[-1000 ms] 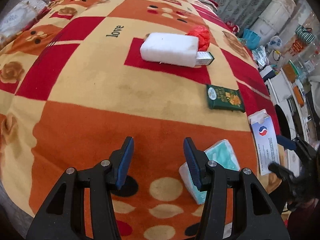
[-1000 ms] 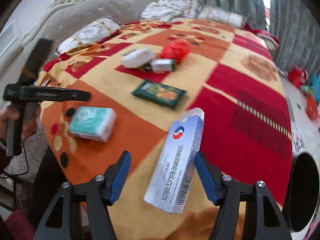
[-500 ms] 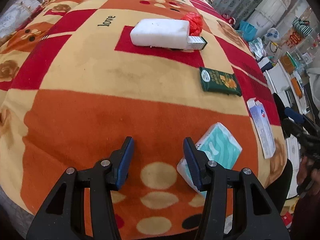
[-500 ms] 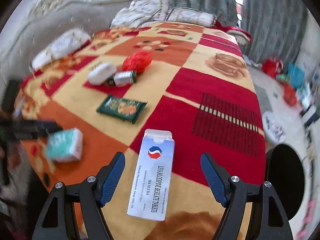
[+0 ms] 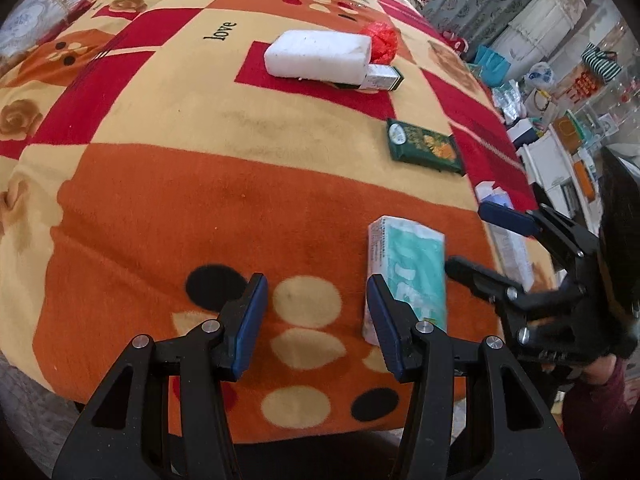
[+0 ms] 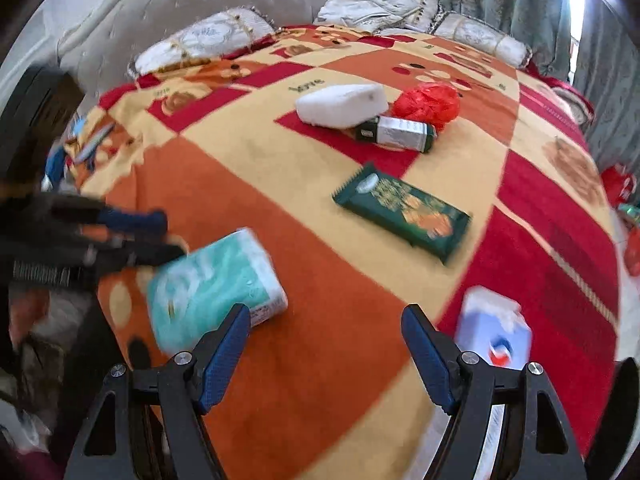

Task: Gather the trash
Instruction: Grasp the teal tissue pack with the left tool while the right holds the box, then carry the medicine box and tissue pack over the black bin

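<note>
Trash lies on a patterned bed blanket [image 5: 160, 184]. A teal tissue pack [image 5: 408, 268] [image 6: 216, 280] lies near the front edge, just right of my open, empty left gripper [image 5: 316, 320]. A blue-and-white medicine box [image 6: 496, 332] [image 5: 508, 240] lies to the right of my open, empty right gripper [image 6: 326, 348]. Farther back lie a green snack wrapper [image 5: 424, 148] [image 6: 404, 210], a white foam block [image 5: 320, 58] [image 6: 344, 104], a small silver-green box [image 6: 396, 132] and a red plastic bag [image 6: 428, 102].
Pillows [image 6: 208, 40] and a padded headboard [image 6: 180, 4] stand at the far end of the bed. Shelves and bags [image 5: 560, 92] crowd the room to the right. The right gripper [image 5: 520, 248] shows in the left wrist view, over the medicine box.
My right gripper has swung left, so the medicine box is now off to its right and the tissue pack is nearer. My left gripper has shifted slightly beside the tissue pack.
</note>
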The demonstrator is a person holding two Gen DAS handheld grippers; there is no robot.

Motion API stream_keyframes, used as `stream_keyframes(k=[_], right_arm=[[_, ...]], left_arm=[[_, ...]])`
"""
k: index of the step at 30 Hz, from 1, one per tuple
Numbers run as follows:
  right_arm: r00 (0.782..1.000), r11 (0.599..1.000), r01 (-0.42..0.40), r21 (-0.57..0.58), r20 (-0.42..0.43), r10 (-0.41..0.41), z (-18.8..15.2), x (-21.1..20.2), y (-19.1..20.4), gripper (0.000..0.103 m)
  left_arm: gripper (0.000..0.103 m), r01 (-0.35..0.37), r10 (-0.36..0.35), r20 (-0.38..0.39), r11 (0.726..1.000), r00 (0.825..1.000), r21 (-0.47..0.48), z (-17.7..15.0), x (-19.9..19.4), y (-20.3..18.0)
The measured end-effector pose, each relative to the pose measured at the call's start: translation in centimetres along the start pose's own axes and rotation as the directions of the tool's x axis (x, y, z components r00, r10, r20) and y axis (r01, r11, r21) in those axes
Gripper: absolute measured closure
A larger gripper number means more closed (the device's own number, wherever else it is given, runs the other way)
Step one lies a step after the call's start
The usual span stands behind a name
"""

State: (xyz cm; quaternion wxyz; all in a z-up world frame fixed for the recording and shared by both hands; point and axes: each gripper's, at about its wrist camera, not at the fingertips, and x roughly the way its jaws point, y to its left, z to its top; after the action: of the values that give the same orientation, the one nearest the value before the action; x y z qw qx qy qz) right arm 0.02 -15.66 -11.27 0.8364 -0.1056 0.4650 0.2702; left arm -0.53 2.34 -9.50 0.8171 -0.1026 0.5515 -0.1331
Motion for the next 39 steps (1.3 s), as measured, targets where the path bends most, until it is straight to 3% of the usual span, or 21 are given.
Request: stream_keyframes(k=[4,7,10,14,20,21,22,23,26,29,39], right_arm=[[0.998,0.998,0.017,0.052,0.053,-0.02,-0.6,-3.3,-2.2,0.027],[0.997,0.991,0.073,0.114,0.03,-0.077,-1.7,-4.4,-4.6,0.027],[0.993,0.975,0.117,0.189,-0.012,-0.117,-3.5,-4.5,-6.9,0.027],[0.987,0.947,0.16,0.278,-0.045,-0.153,-4.9,-3.7,-8.9,0.027],[0.997,0.953,0.073,0.293,-0.032,-0.067,-4.5,-2.2,-8.9,0.027],[0.996,0.955,0.088,0.285,-0.036,-0.081,-4.6,-2.0,-8.8,0.029],[0.993,0.954,0.12,0.275,-0.027,-0.116,-4.8,-2.2,-8.7,0.045],[0.991,0.954,0.129,0.271,-0.02,-0.129,-4.9,-2.4,-8.7,0.057],[0.995,0.952,0.091,0.293,0.006,-0.097,-5.2,-3.4,-9.6,0.057],[0.992,0.946,0.1,0.308,0.045,-0.119,-5.4,-5.1,-10.8,0.057],[0.965,0.908,0.176,0.381,0.114,-0.235,-6.3,-10.5,-15.5,0.057]], left_arm=[[0.053,0.047,-0.047,0.024,0.999,0.999,-0.007,0.1,-1.1,-0.8],[0.047,0.062,-0.063,0.044,0.998,0.997,0.018,0.1,-1.3,-2.6],[0.045,0.024,-0.026,0.048,0.998,0.999,0.054,0.0,-0.3,-4.7],[0.045,-0.083,0.083,0.005,0.992,0.997,0.1,-0.3,2.6,-6.6],[0.044,-0.141,0.139,0.025,0.985,0.99,0.098,0.1,4.0,-7.3],[0.045,-0.145,0.143,0.023,0.984,0.989,0.099,0.2,4.1,-7.4],[0.049,-0.149,0.147,0.023,0.983,0.989,0.106,0.2,4.1,-7.5],[0.064,-0.14,0.139,0.02,0.984,0.99,0.112,0.2,4.1,-7.6],[0.071,-0.092,0.092,-0.001,0.991,0.996,0.094,0.7,3.9,-8.1],[0.072,-0.049,0.05,-0.003,0.995,0.999,0.091,1.6,3.8,-9.8],[0.073,0.027,-0.041,0.064,0.978,0.997,0.207,5.1,3.0,-18.3]])
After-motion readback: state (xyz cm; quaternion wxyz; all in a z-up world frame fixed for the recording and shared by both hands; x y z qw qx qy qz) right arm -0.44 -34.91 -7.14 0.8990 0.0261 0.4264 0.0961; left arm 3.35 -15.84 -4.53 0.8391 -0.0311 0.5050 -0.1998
